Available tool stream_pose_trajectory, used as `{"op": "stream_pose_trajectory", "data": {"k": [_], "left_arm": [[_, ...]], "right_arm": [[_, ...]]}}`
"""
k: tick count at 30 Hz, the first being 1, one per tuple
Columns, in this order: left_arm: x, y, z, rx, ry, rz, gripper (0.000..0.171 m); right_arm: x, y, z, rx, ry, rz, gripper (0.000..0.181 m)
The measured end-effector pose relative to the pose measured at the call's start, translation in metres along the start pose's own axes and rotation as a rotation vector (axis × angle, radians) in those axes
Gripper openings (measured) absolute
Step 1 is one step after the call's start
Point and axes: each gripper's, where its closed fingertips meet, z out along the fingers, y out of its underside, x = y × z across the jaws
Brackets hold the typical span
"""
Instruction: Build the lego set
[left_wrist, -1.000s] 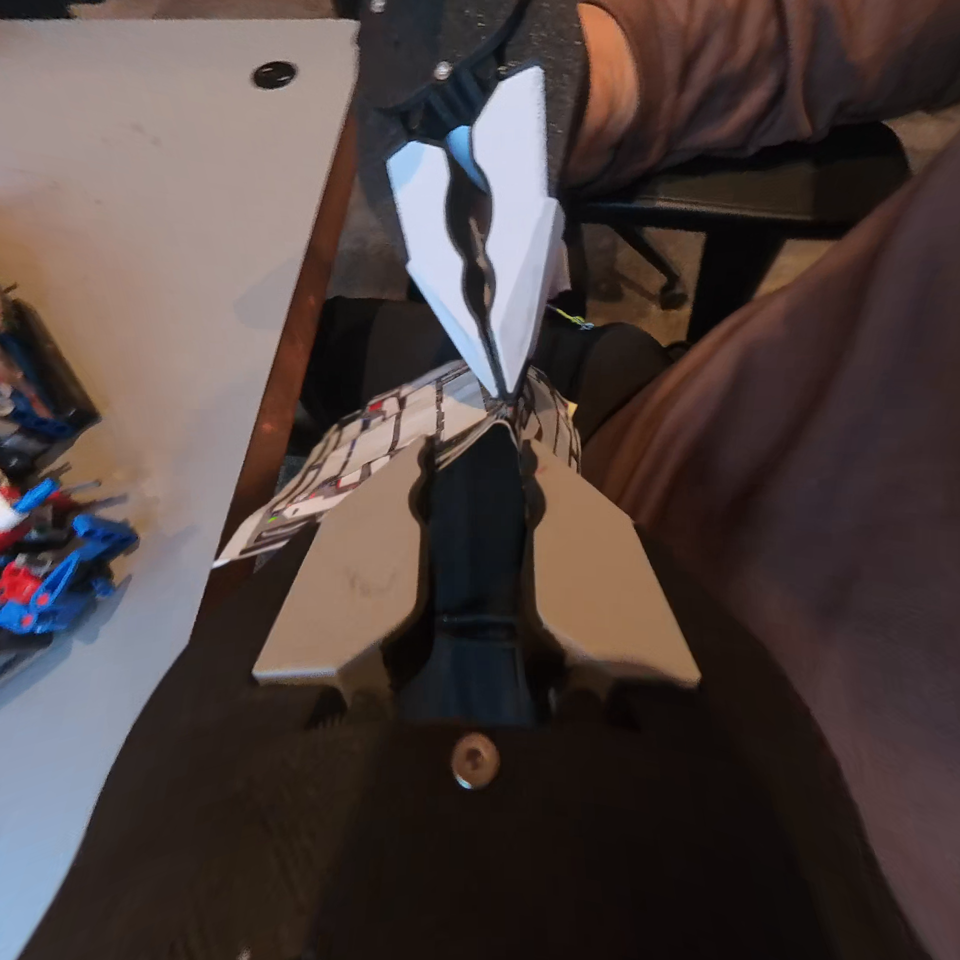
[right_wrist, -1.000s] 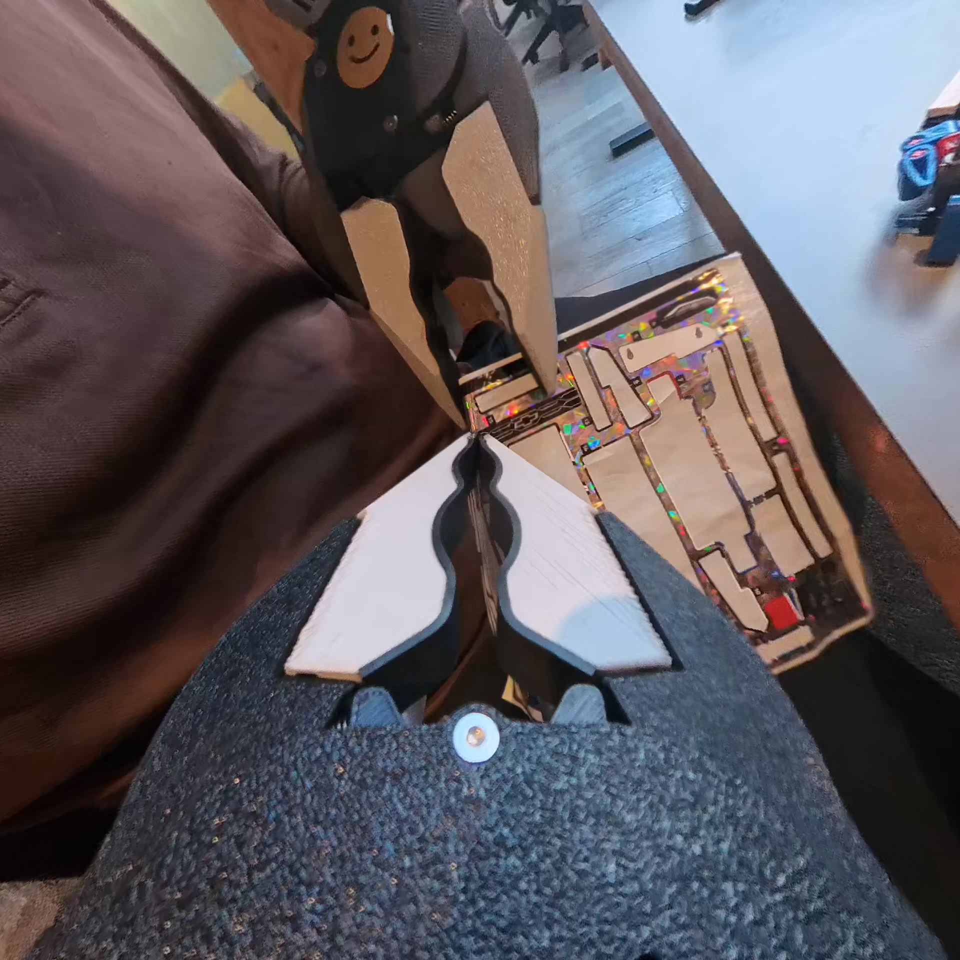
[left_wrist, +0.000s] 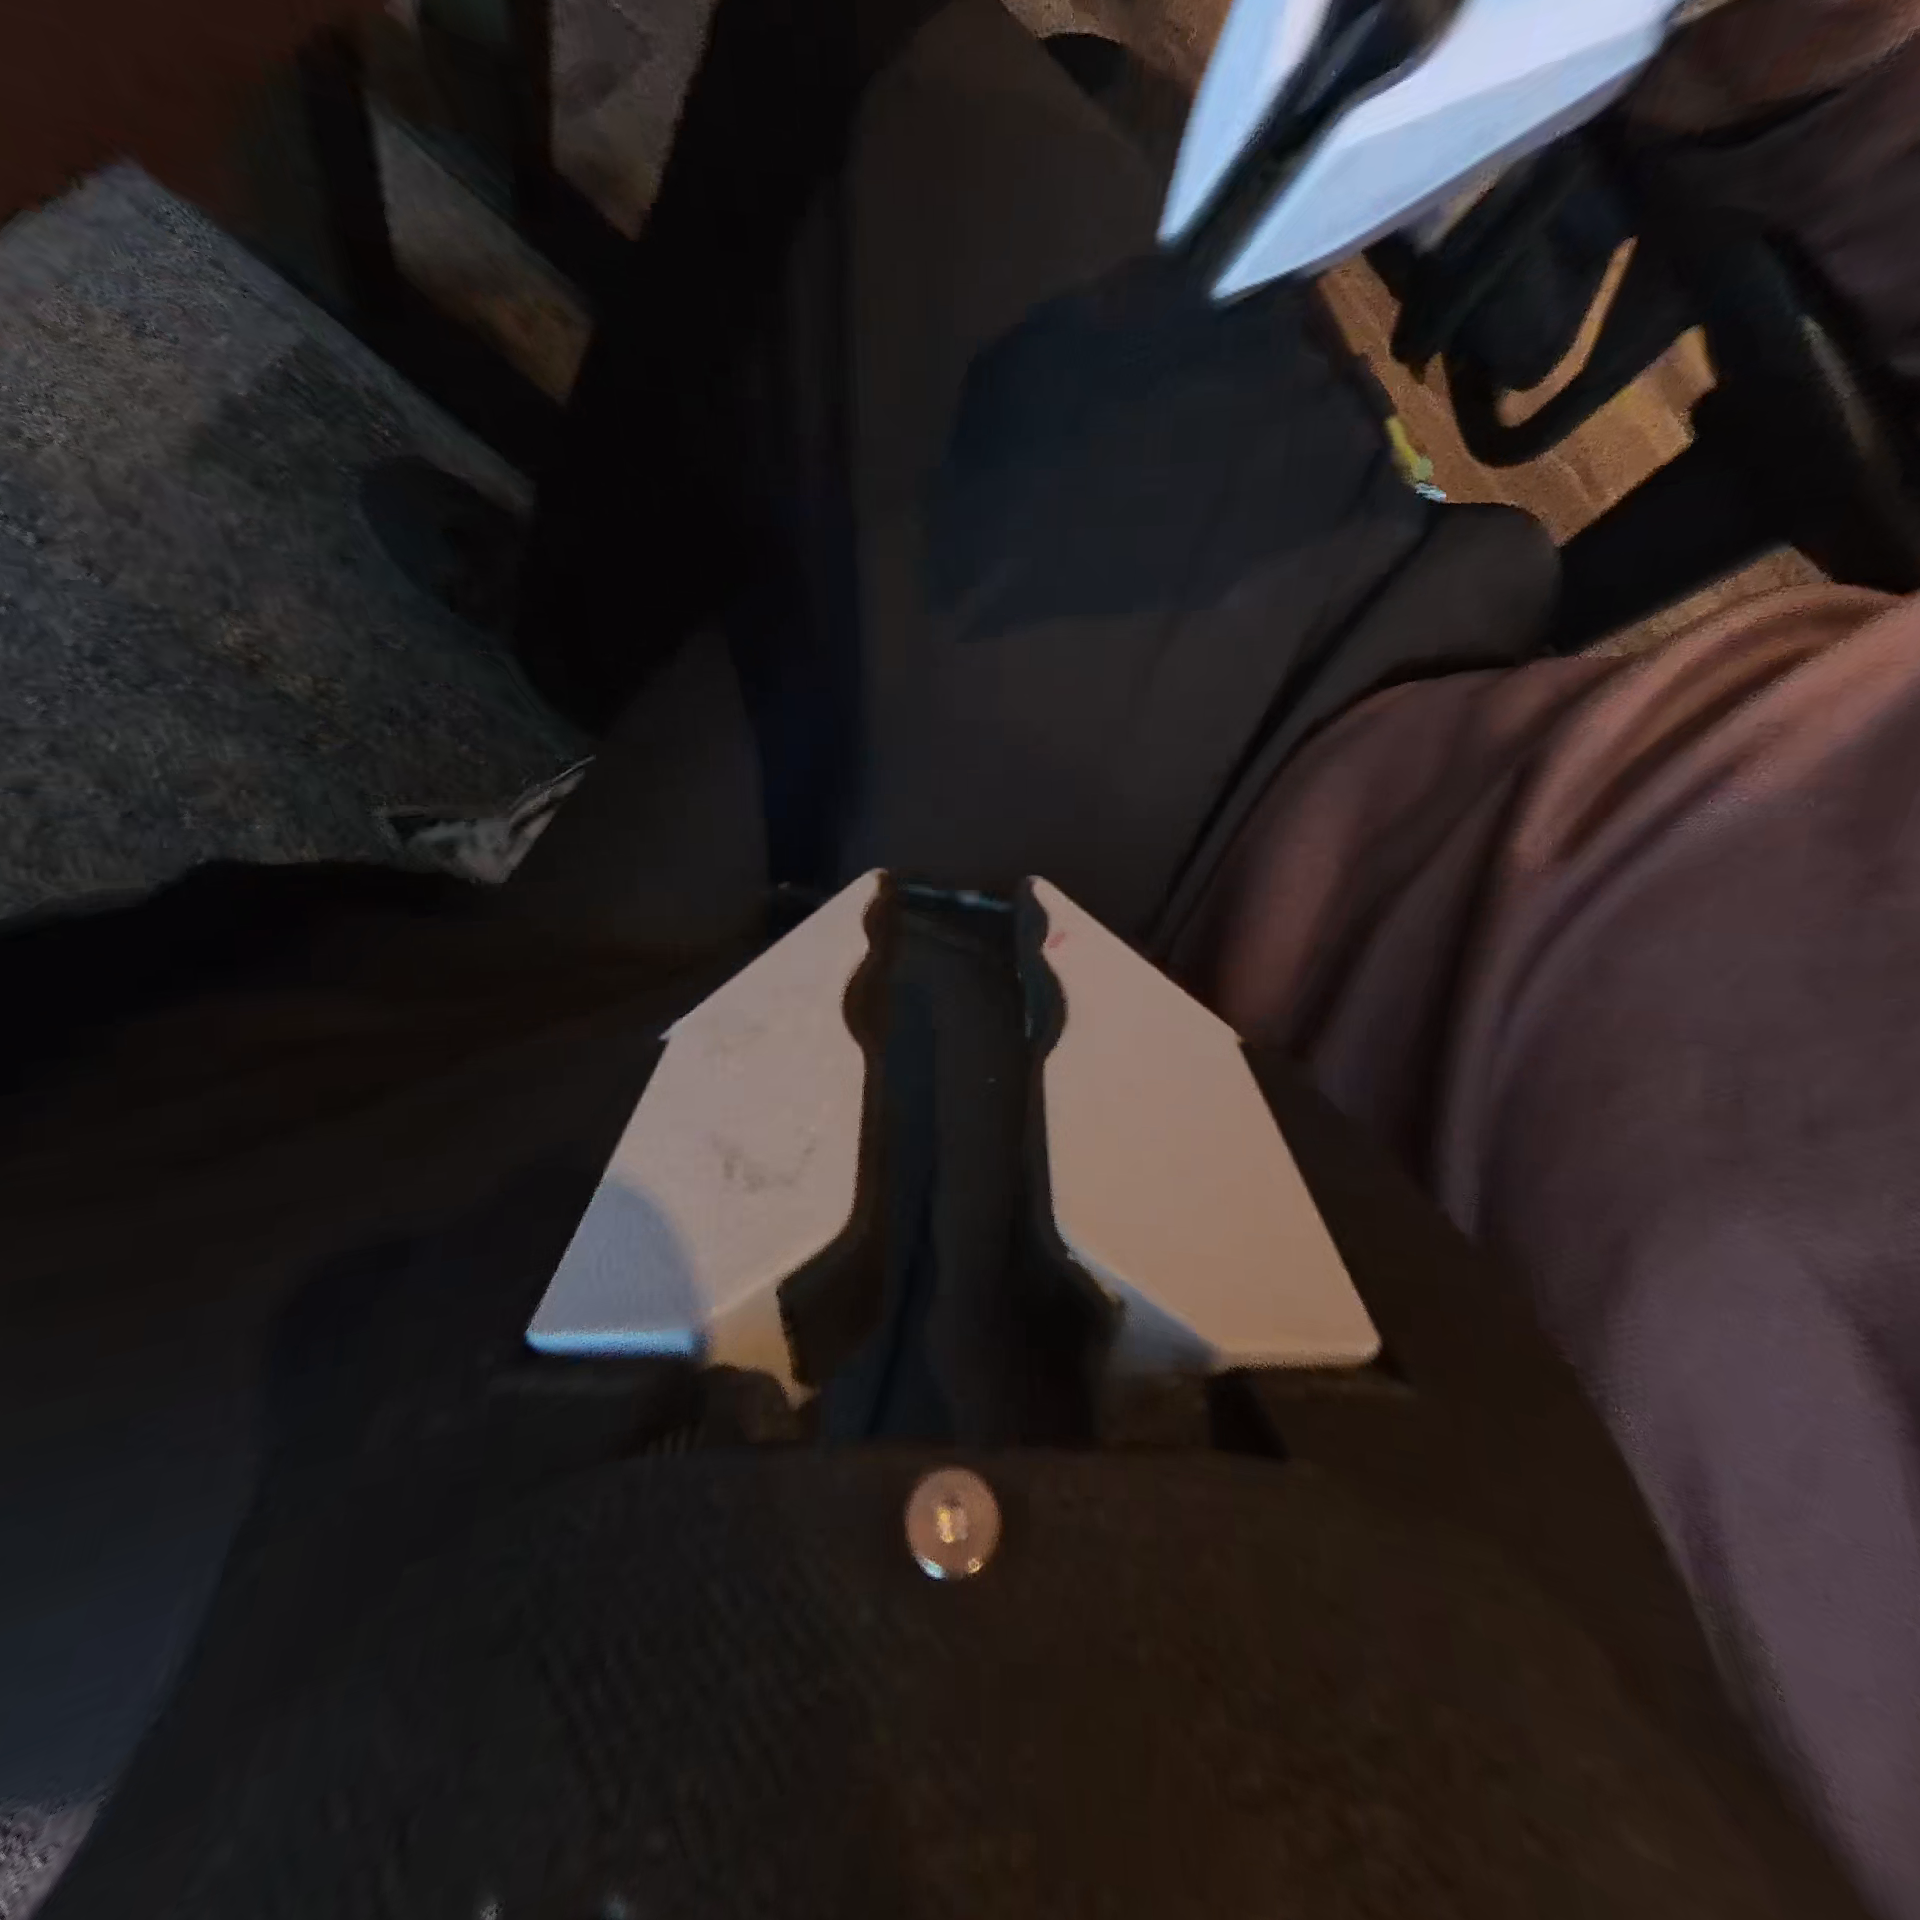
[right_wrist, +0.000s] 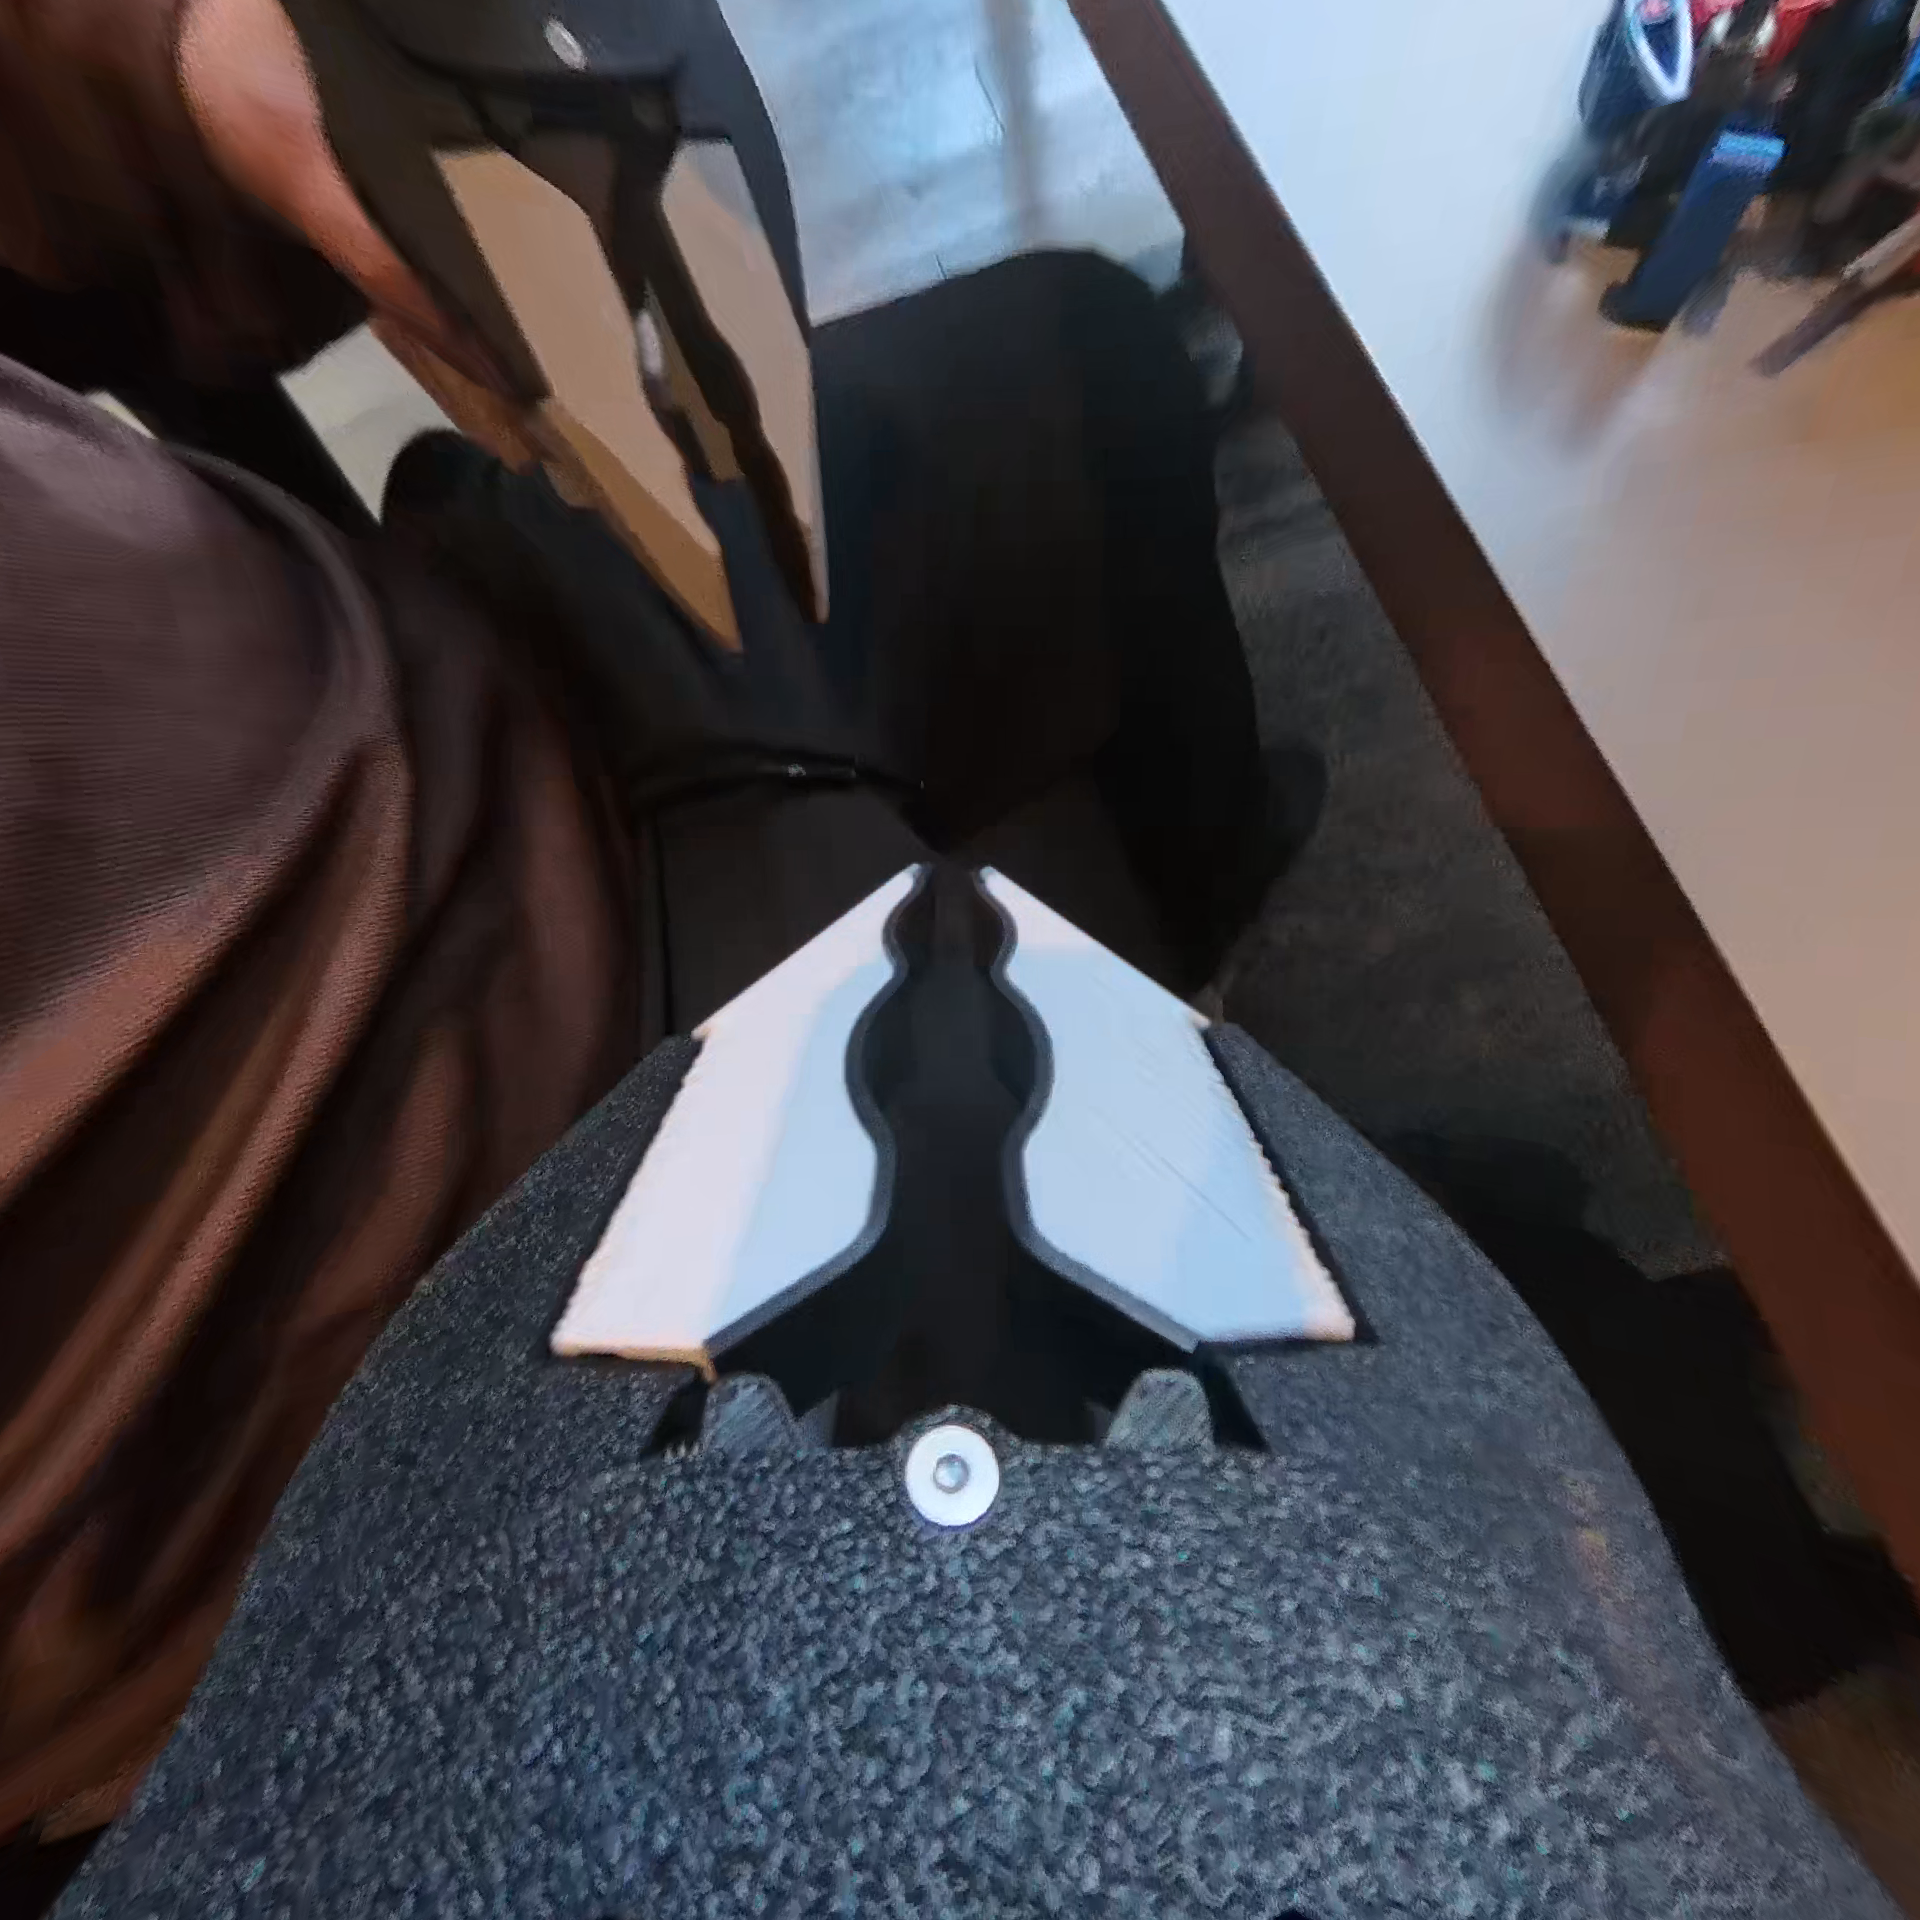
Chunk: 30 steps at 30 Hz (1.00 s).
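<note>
Both grippers hang below the table edge, over the seated person's lap, and neither holds anything. The left gripper (left_wrist: 956, 894) has its jaws parted by a moderate gap at the tips; in its own view that gap shows only dark cloth, with a thin pale glint at the very tip that is too blurred to name. The same gripper shows in the right wrist view (right_wrist: 779, 623) up and to the left, fingers pointing down, tips apart with nothing between them. The right gripper (right_wrist: 948, 878) has its jaws drawn close, a narrow slit left between the tips, empty, aimed at the dark trousers (right_wrist: 987, 582) and not clearly touching them. In the left wrist view it appears at the upper right (left_wrist: 1210, 260), blurred, its white fingers (left_wrist: 1351, 177) close together; I cannot tell from there whether they meet. The two grippers are apart from each other. A brown sleeve (right_wrist: 208, 831) fills the left of the right view. The table (right_wrist: 1662, 520) runs along the right, pale top with a dark brown edge, and the lego pieces (right_wrist: 1745, 135), a blurred blue, red and black heap, lie on it at the far upper right, well apart from both grippers.
</note>
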Motion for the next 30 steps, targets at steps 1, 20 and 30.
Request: {"op": "stream_pose_trajectory", "data": {"k": [1, 20, 30], "left_arm": [[-0.001, 0.007, -0.002, 0.013, -0.009, -0.023, 0.019], [0.066, 0.077, -0.019, 0.221, -0.205, -0.277, 0.021], [0.015, 0.094, -0.058, 0.353, -0.294, -0.449, 0.024]], "right_arm": [[-0.005, 0.0, -0.003, 0.02, 0.01, -0.017, 0.008], [0.069, 0.188, 0.162, -0.606, 0.048, 0.179, 0.044], [0.232, 0.34, 0.286, -0.942, 0.142, 0.644, 0.059]]}}
